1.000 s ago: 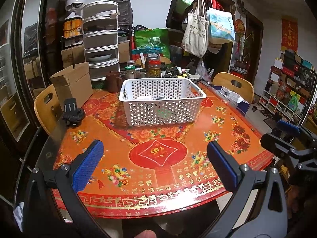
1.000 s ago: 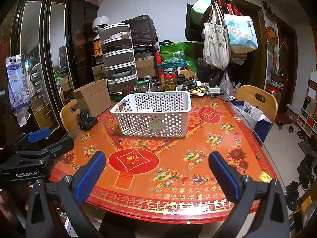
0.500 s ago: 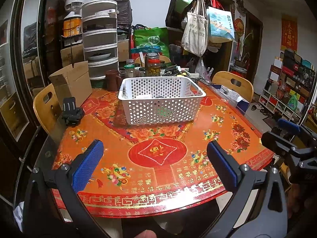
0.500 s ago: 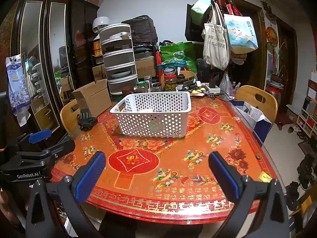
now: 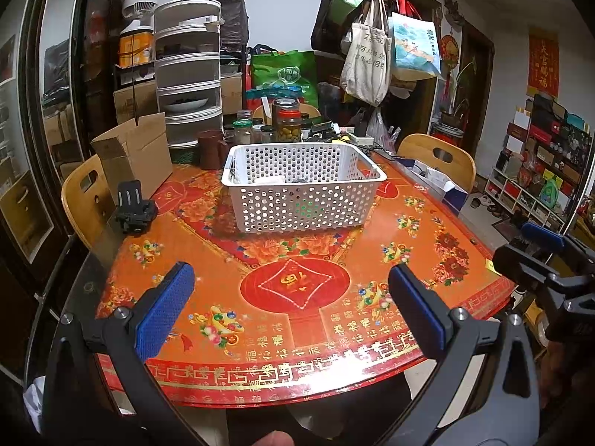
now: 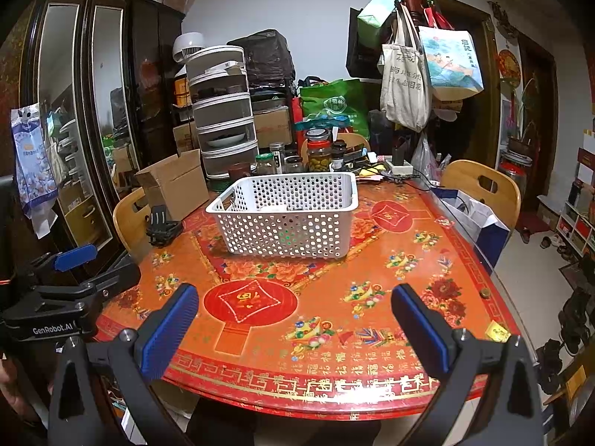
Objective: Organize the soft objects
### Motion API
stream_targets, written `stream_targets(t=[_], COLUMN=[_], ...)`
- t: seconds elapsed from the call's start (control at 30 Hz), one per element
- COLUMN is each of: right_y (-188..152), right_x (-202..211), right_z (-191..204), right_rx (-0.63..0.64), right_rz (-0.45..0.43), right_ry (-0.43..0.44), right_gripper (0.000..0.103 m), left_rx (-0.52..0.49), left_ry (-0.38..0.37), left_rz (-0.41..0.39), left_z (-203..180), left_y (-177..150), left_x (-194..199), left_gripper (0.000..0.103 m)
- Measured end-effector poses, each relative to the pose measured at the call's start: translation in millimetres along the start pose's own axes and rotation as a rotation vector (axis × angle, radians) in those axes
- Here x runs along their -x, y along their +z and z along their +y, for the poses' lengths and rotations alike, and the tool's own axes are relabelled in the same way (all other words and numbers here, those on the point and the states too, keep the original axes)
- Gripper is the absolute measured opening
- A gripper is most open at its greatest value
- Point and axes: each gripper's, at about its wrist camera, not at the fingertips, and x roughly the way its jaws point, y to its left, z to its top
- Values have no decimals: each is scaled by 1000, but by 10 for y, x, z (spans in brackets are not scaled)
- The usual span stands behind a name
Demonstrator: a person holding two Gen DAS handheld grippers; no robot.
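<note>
Left wrist view: the left gripper point(image 5: 290, 286) hangs wide open and empty above the near edge of the red table point(image 5: 297, 334). The white basket point(image 5: 303, 186) sits mid-table, pale items inside.

Right wrist view: the right gripper point(image 6: 295, 308) is equally open and empty. "GenRobot.AI" marks the left gripper's body.

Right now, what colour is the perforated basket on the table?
White basket; the left wrist view shows it best.

"GenRobot.AI" on left tool point(image 6: 55, 329); "福" on table point(image 6: 403, 355) cloth.
</note>
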Motion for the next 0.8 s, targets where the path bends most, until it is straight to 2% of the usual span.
stream_targets(t=[0.8], right_y=[-8], right_x=[-4], right_z=[12], right_rx=[1], right_rz=[4], right_ry=[2], right_gripper=[103], left_rx=[-6], left_ry=[-10], left_rz=[10], left_z=[-83], left_y=[-137], left_x=[-81], left_gripper=[103])
